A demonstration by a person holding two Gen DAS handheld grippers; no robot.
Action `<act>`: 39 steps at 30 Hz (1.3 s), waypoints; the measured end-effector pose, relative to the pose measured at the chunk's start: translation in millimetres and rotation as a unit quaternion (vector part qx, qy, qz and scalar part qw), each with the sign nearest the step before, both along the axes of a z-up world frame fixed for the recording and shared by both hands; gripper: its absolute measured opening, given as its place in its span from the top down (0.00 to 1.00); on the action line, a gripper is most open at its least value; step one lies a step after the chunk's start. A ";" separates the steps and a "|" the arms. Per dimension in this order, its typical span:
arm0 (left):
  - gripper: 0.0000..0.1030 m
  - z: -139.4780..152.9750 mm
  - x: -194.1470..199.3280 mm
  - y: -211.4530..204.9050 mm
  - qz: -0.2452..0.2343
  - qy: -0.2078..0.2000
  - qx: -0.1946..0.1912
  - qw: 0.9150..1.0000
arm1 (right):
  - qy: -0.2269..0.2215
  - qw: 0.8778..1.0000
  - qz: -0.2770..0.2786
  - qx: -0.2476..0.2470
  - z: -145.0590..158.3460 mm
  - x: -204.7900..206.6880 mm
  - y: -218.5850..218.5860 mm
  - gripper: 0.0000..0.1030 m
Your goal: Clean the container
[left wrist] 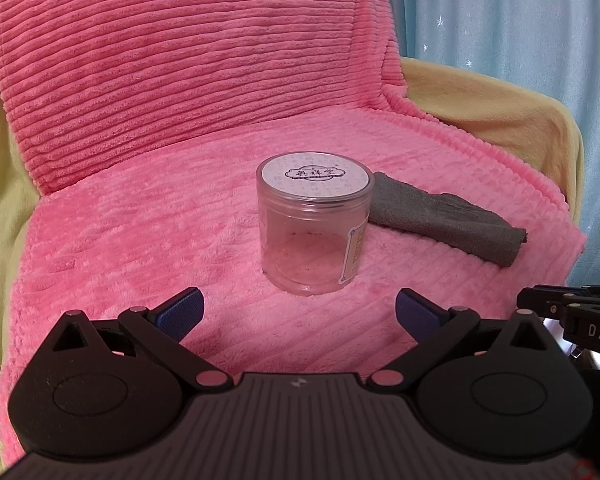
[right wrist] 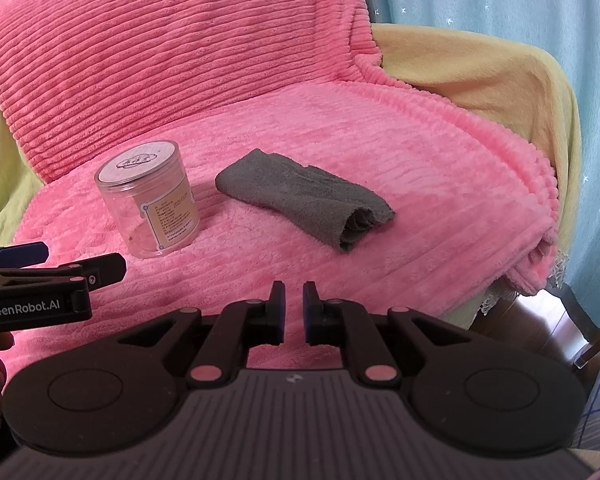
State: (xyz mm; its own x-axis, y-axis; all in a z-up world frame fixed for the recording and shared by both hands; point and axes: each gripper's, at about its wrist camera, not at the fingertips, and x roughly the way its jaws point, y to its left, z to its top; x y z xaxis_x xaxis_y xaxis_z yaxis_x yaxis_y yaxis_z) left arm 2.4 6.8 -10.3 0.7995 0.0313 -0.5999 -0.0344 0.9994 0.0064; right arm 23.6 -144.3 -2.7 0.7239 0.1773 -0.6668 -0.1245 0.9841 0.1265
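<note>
A clear plastic jar (left wrist: 314,232) with a white printed lid stands upright on the pink blanket (left wrist: 140,240), with small crumbs at its bottom. In the right wrist view the jar (right wrist: 150,204) shows a paper label on its side. My left gripper (left wrist: 300,312) hangs just in front of the jar, open wide, with nothing between its blue pads; it also shows in the right wrist view as the left gripper (right wrist: 60,268). A folded grey cloth (left wrist: 440,216) lies right of the jar. My right gripper (right wrist: 294,312) hovers short of the cloth (right wrist: 304,196), its fingers almost together and holding nothing.
The pink ribbed blanket (right wrist: 380,140) drapes over a chair seat and backrest. A yellow cover (right wrist: 480,80) lies over the armrest on the right. A pale blue curtain (right wrist: 520,0) hangs behind. The blanket's edge drops off at the right (right wrist: 540,264).
</note>
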 end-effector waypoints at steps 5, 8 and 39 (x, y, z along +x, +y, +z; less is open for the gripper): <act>0.00 -0.1 -0.1 -0.2 0.000 0.000 0.001 1.000 | -0.001 1.000 0.000 0.000 -0.6 -0.5 0.4 0.93; 0.00 -0.6 0.0 -0.8 -0.001 0.001 0.001 1.000 | -0.001 1.000 -0.001 -0.001 -1.3 -1.3 1.3 0.93; 0.00 -1.2 1.4 1.5 -0.001 0.007 -0.011 1.000 | 0.004 1.000 0.001 -0.001 -1.3 0.5 1.2 0.93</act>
State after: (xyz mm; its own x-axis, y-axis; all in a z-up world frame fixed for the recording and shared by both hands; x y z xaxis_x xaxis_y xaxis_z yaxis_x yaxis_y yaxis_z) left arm 3.8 8.3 -11.6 0.7913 0.0165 -0.6112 -0.0331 0.9993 -0.0159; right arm 24.2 -143.1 -4.0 0.7175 0.1781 -0.6734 -0.1260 0.9840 0.1260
